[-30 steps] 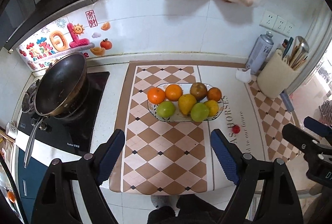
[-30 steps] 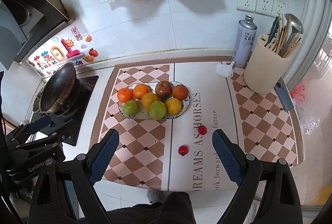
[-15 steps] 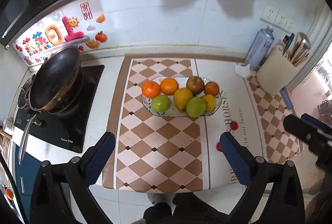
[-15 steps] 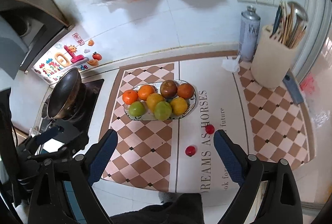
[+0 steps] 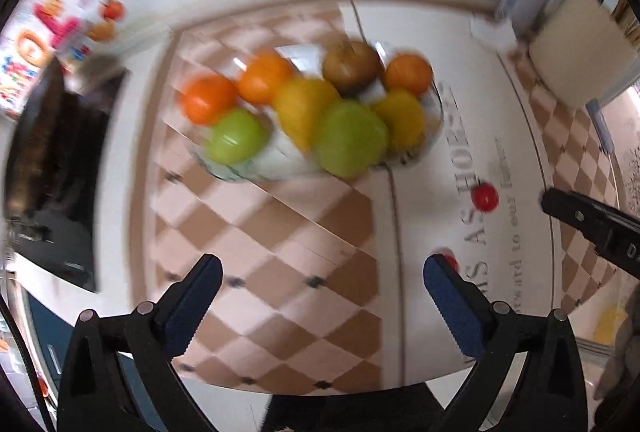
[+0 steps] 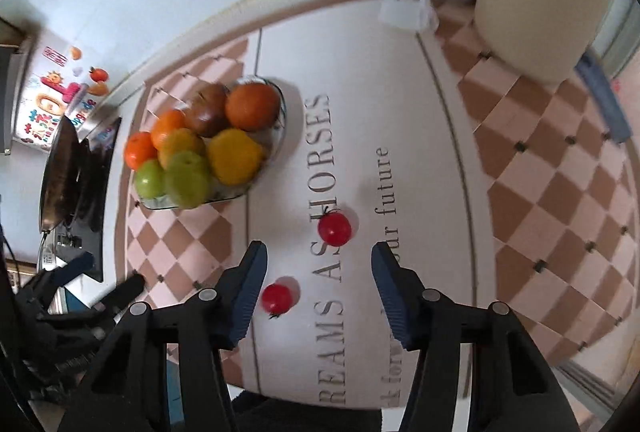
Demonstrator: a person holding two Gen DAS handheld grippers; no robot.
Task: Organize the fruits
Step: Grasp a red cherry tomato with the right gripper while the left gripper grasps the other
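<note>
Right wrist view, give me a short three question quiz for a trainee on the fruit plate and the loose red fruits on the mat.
1. True or false: both small red fruits lie on the glass plate.
2. Multiple choice: the right gripper is A) clamped on a green fruit, B) open with nothing gripped, C) out of view.
3. Fill in: the small red fruit closest to the right gripper's left finger lies on the ____.

Key
1. False; this one and the other small red fruit lie on the mat, apart from the plate.
2. B; its jaws have just been closing, pressing nothing.
3. Mat.
</note>
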